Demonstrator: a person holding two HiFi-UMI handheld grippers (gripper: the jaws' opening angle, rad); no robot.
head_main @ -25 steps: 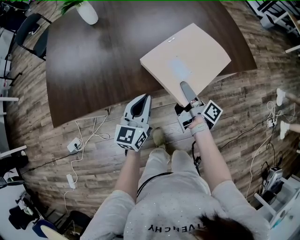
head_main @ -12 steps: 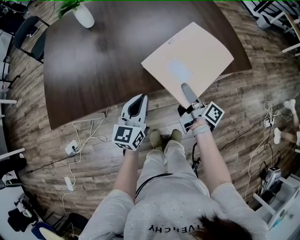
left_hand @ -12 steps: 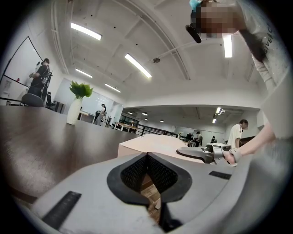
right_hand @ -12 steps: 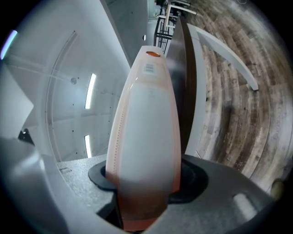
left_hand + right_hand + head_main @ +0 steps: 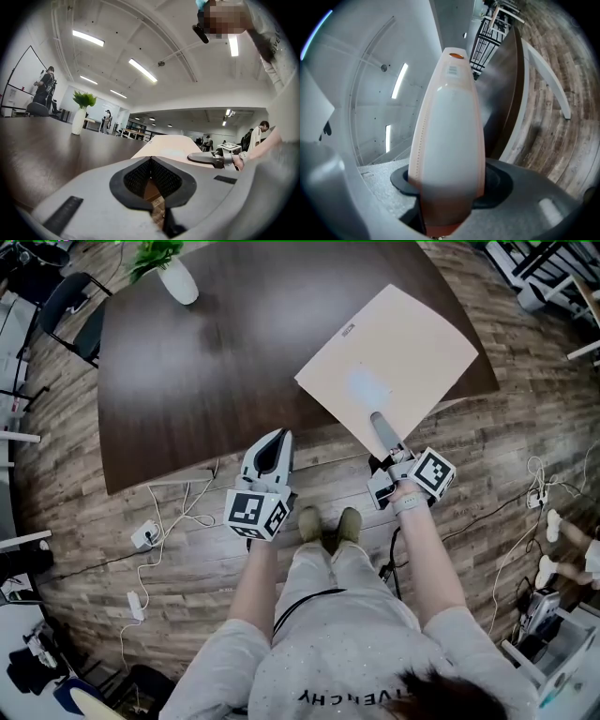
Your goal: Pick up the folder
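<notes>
The folder [image 5: 394, 352] is a flat beige sheet, held over the near right corner of the dark wooden table [image 5: 206, 371]. My right gripper [image 5: 380, 420] is shut on its near corner, one finger lying on top of it. In the right gripper view the folder [image 5: 450, 126] stands edge-on between the jaws of the right gripper [image 5: 450, 183]. My left gripper [image 5: 278, 435] hovers at the table's near edge, shut and holding nothing. From the left gripper view, the left gripper [image 5: 151, 160] points across the tabletop, with the folder [image 5: 171, 144] and the right gripper [image 5: 206, 158] ahead to the right.
A white vase with a green plant [image 5: 178, 281] stands at the table's far left. Cables and a power strip [image 5: 150, 532] lie on the plank floor to the left of my feet. A chair [image 5: 70, 306] stands at the table's left end.
The right gripper has carried the folder a little to the right and higher, rolling it slightly. The left gripper has hardly shifted. The person's feet have come together.
</notes>
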